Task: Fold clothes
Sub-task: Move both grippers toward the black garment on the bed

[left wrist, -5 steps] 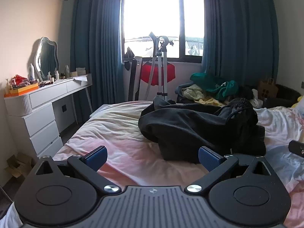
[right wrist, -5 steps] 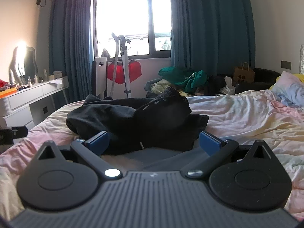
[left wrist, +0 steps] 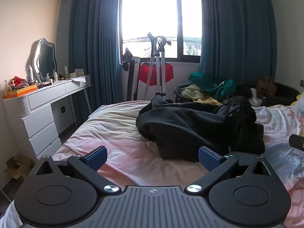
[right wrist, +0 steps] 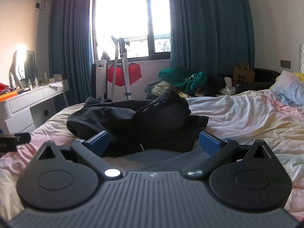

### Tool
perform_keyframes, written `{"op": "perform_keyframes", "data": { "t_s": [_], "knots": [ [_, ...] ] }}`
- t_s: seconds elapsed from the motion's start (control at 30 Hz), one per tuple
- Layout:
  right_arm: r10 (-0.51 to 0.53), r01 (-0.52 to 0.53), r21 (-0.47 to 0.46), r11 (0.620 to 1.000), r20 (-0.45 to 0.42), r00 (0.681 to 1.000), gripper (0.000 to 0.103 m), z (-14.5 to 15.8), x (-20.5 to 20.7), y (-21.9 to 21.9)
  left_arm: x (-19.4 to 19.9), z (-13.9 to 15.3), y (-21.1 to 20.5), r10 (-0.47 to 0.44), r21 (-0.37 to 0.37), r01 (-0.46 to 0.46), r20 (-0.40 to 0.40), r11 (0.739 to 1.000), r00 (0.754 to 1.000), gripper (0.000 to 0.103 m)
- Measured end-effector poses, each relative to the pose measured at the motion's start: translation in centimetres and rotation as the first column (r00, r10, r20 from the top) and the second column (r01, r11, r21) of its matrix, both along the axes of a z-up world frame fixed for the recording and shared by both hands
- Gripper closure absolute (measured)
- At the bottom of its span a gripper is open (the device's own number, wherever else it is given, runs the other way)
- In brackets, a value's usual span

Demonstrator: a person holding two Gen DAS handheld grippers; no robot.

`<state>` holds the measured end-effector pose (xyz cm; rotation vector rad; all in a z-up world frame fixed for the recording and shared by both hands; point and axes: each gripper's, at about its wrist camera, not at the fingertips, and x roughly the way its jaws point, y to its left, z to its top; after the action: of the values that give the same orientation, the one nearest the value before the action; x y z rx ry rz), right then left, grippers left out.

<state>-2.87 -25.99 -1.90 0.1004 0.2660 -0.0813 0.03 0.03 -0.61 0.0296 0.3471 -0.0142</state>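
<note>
Left wrist view: the black garment (left wrist: 197,127) lies crumpled on the bed (left wrist: 117,133) at one o'clock, likely awaiting spreading; the left gripper (left wrist: 152,158) is spread wide, empty.

Right wrist view: the garment sits at twelve o'clock, its near edge between the right gripper's (right wrist: 154,141) gaping, unclenched jaws.

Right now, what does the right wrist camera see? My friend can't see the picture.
A crumpled black garment lies on a bed, just ahead of the open right gripper, which holds nothing. Behind are a bright window and blue curtains.
</note>
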Motion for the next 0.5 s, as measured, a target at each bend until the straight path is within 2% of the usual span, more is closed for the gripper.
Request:
{"op": "perform_keyframes", "data": {
  "t_s": [0.17, 0.23, 0.5],
  "knots": [
    [-0.022, 0.022, -0.040, 0.999, -0.003, 1.000, 0.000, 0.1, 0.5, 0.3, -1.3, -0.6, -1.2, -0.034, -0.001, 0.034, -0.028, 0.999, 0.999, 0.000],
    [-0.023, 0.023, -0.006, 1.000, 0.030, 0.999, 0.000, -0.3, -0.4, -0.1, -0.6, -0.8, -1.4, -0.044, -0.014, 0.044, -0.057, 0.999, 0.997, 0.000],
    [-0.034, 0.034, 0.019, 0.999, 0.016, 0.999, 0.000, 0.0, -0.3, -0.9, -1.0, -1.0, -2.4, -0.058, -0.005, 0.058, -0.025, 0.998, 0.998, 0.000]
  ]
}}
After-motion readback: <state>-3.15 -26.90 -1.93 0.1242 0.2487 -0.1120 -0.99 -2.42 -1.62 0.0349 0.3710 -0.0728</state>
